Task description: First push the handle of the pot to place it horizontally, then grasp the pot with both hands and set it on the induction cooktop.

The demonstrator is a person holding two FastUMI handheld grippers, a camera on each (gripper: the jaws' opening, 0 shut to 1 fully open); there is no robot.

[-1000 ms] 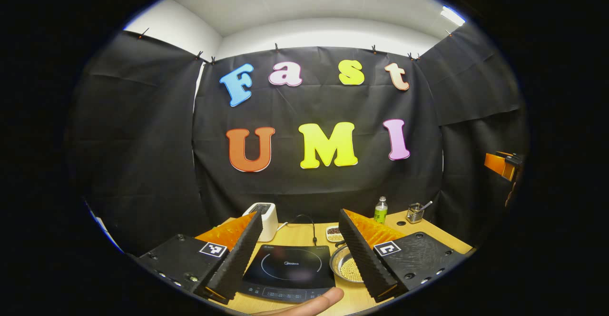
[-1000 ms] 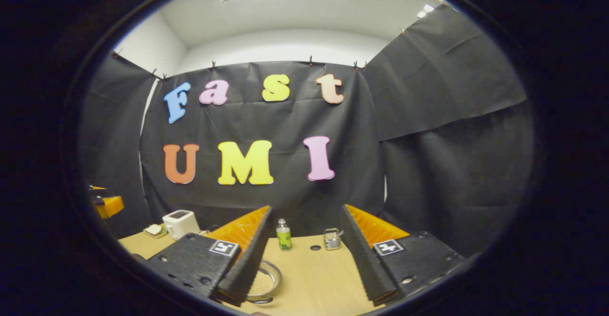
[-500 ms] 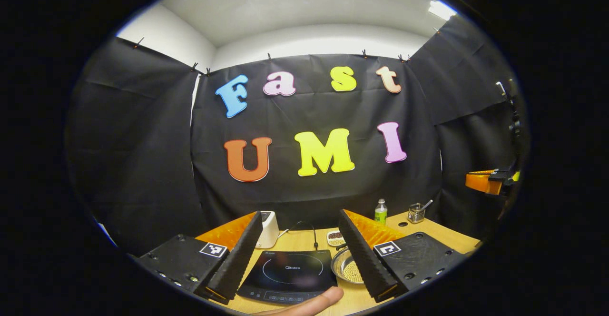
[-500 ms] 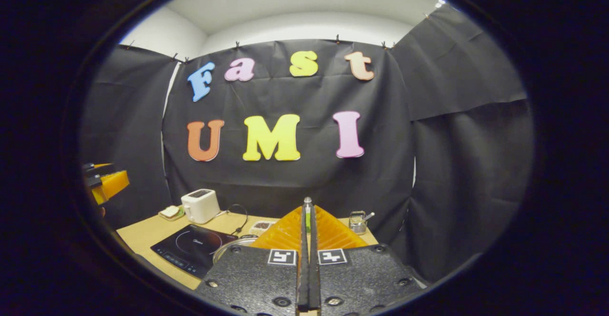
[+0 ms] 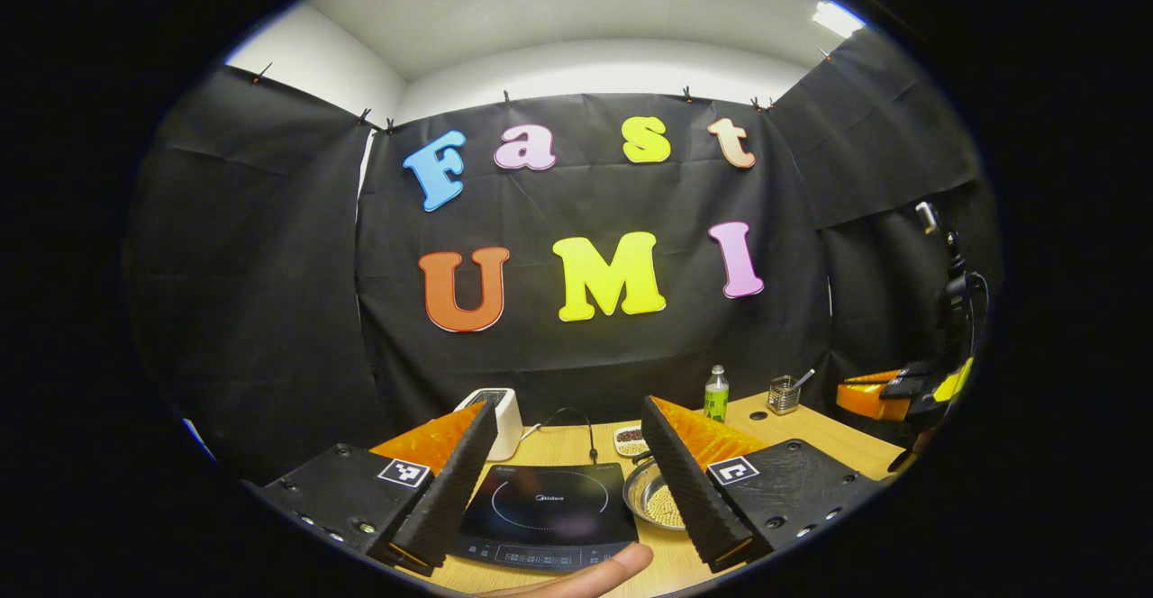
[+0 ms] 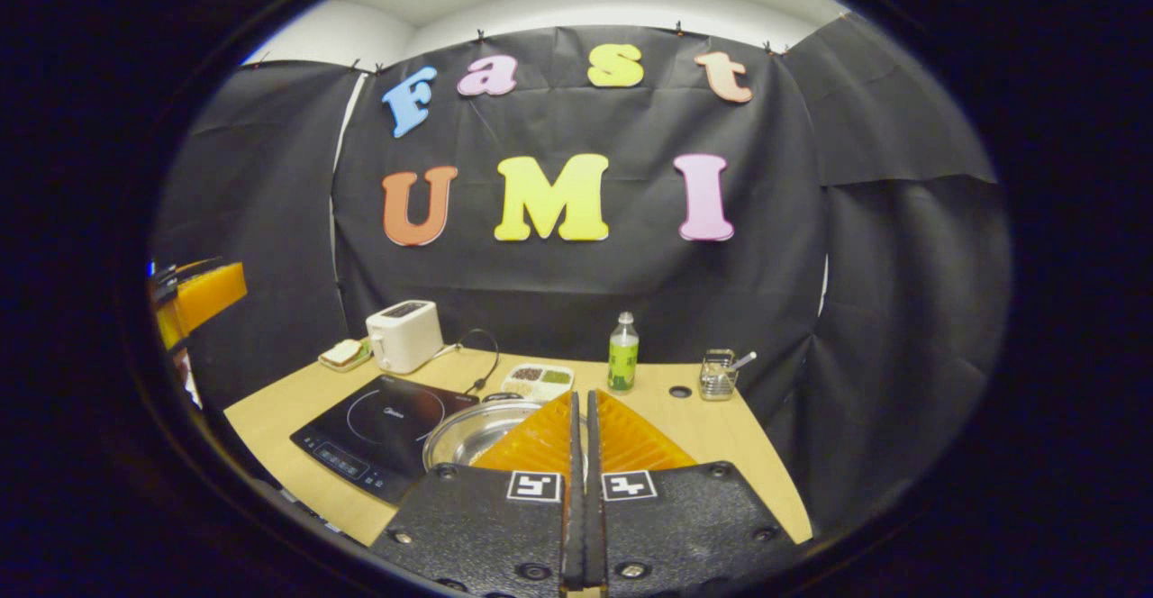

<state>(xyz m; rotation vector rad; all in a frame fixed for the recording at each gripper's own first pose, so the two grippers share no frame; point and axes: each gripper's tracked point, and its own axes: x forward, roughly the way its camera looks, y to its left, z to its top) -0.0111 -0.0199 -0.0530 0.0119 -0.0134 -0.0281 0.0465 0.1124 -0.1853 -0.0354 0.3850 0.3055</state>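
Pot [image 6: 468,436]: on table [image 6: 721,436], just beside induction cooktop [image 6: 378,422]
My left gripper [image 5: 567,481]: fingers spread wide — empty
My right gripper [image 6: 581,454]: fingers pressed together — empty

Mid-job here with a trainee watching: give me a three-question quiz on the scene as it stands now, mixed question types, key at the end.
1. True or false: the right gripper has its fingers closed together with nothing between them.
2. Multiple choice: the pot sits (A) on the induction cooktop, (B) on the table beside the cooktop, (C) in the left gripper.
3. Fill in: the white appliance behind the cooktop is a ____.

Key: 1 true; 2 B; 3 toaster.
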